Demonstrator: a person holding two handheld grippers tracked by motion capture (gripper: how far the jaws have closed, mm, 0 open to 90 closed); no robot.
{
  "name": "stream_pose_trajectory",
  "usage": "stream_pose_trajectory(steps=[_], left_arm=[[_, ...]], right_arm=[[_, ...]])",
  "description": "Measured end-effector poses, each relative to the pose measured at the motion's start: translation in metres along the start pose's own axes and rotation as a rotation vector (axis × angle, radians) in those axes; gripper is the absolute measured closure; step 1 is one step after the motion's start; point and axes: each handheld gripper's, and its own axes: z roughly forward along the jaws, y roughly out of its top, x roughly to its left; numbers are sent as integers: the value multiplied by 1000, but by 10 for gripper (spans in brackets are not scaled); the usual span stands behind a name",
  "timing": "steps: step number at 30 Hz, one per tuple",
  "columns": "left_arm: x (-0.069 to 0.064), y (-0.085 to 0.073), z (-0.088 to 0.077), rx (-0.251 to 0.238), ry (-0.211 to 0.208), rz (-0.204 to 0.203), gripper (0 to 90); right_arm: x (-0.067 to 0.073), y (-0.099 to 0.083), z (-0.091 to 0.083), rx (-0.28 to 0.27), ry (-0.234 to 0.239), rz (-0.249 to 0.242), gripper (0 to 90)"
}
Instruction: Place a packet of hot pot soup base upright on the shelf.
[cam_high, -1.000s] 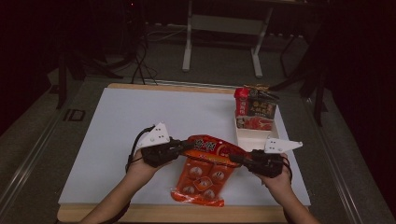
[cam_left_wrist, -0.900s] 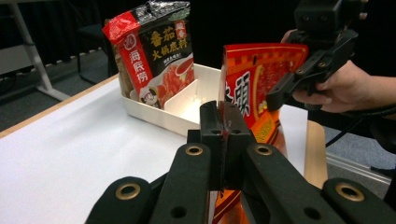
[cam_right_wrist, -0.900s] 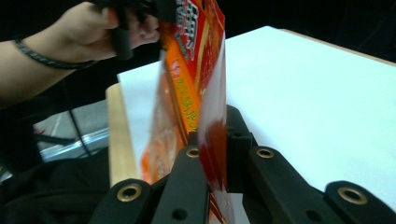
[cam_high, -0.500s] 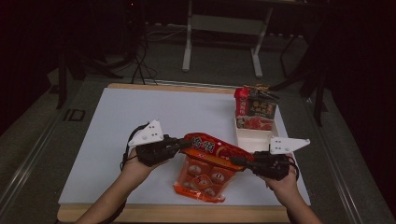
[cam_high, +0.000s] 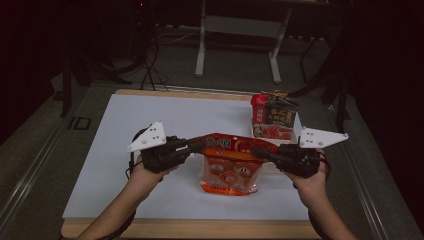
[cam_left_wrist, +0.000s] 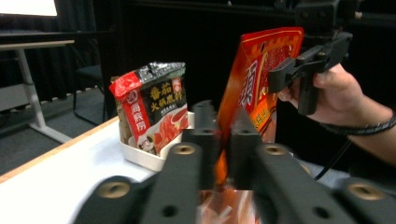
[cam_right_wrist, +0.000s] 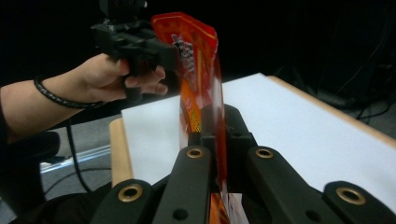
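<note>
A red-orange snack bag (cam_high: 227, 170) hangs above the white table top, stretched between both grippers. My right gripper (cam_high: 257, 151) is shut on its top right corner, and in the right gripper view the jaws (cam_right_wrist: 217, 126) pinch the thin bag edge (cam_right_wrist: 196, 56). My left gripper (cam_high: 197, 145) is at the top left corner. Its jaws have just been opening: in the left gripper view a narrow gap (cam_left_wrist: 223, 135) stands between them, with the bag's edge (cam_left_wrist: 261, 70) still running through it.
A white tray (cam_high: 298, 131) stands at the back right of the table and holds an upright red and black packet (cam_high: 272, 117), which also appears in the left gripper view (cam_left_wrist: 152, 112). The white sheet (cam_high: 150, 120) covers the table; its wooden edge borders a dark floor with stands.
Both hands have risen and lifted the bag off the table, so it now hangs between the grippers. The left jaws have parted slightly around the bag's corner.
</note>
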Motion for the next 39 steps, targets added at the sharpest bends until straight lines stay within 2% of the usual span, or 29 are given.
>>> stream_pose_trajectory(steps=[1, 5, 7, 9, 10, 12, 16, 18, 24, 26, 33, 39], left_arm=[[-1, -1, 0, -2, 18, -7, 558], [-2, -8, -2, 17, 64, 15, 232], [-1, -13, -4, 23, 87, 12, 154], [0, -15, -5, 26, 97, 8, 113], [2, -19, -7, 32, 123, 6, 85], [4, -24, -11, 22, 144, -3, 73], [8, -35, -18, 21, 177, -21, 40], [10, -41, -20, 40, 190, -30, 40], [16, -60, -24, 65, 192, -71, 32], [18, -66, -25, 67, 191, -88, 32], [21, -76, -29, 75, 207, -109, 31], [21, -82, -29, 75, 206, -121, 31]], right_arm=[[-1, 2, -2, -12, -1, -1, 900], [-7, 18, -13, -48, -11, -24, 900], [-11, 25, -19, -56, -30, -37, 900], [-14, 29, -22, -56, -37, -40, 900], [-19, 34, -29, -59, -64, -46, 900], [-24, 37, -36, -67, -103, -54, 900], [-36, 39, -52, -90, -151, -45, 900], [-41, 40, -60, -93, -176, -53, 900], [-58, 39, -80, -92, -256, -72, 900], [-63, 37, -83, -90, -265, -71, 900], [-80, 29, -91, -64, -297, -55, 900], [-86, 23, -90, -36, -327, -57, 900]])
